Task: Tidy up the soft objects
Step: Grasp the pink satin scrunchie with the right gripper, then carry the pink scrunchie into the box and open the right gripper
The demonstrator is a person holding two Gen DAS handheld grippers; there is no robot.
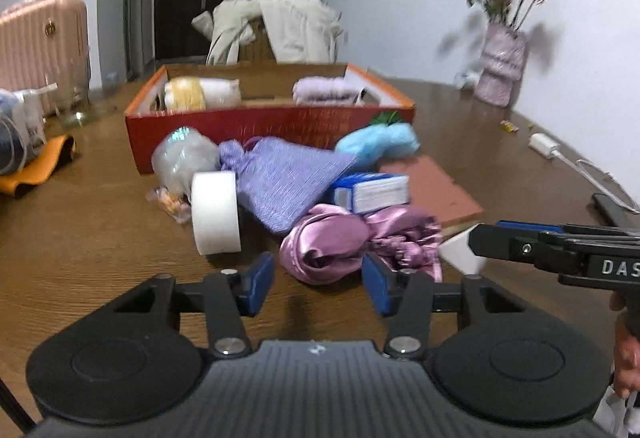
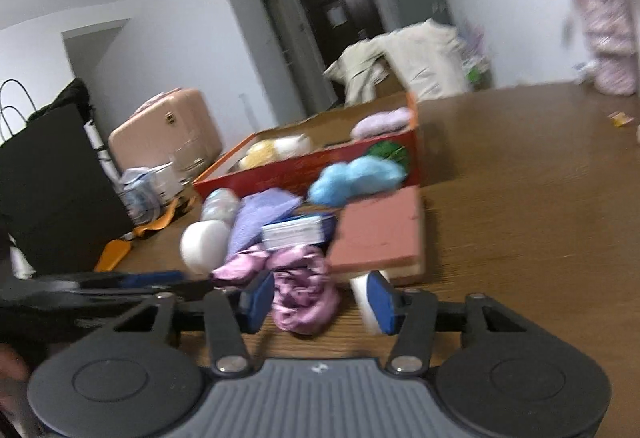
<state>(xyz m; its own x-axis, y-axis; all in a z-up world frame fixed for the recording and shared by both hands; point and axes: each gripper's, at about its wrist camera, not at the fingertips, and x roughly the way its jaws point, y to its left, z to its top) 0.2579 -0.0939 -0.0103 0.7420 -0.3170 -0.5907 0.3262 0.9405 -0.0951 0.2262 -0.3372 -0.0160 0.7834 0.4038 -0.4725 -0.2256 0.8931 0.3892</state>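
Both grippers low over the wooden table [image 1: 100, 230]. Left gripper [image 1: 318, 286] jaws part-open, pink satin cloth [image 1: 332, 250] just ahead between the fingertips, no visible squeeze. Right gripper [image 2: 320, 302] same: jaws apart, cloth [image 2: 304, 298] between them, pads off it. Red box [image 1: 272, 126] sits behind the pile.

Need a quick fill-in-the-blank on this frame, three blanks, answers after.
1. The red box holds a lilac roll and a ____-and-white roll.
2. The white tape roll stands on the ____ table.
3. The shiny fabric in front of the left tongs is ____.

Missing words: yellow; wooden; pink
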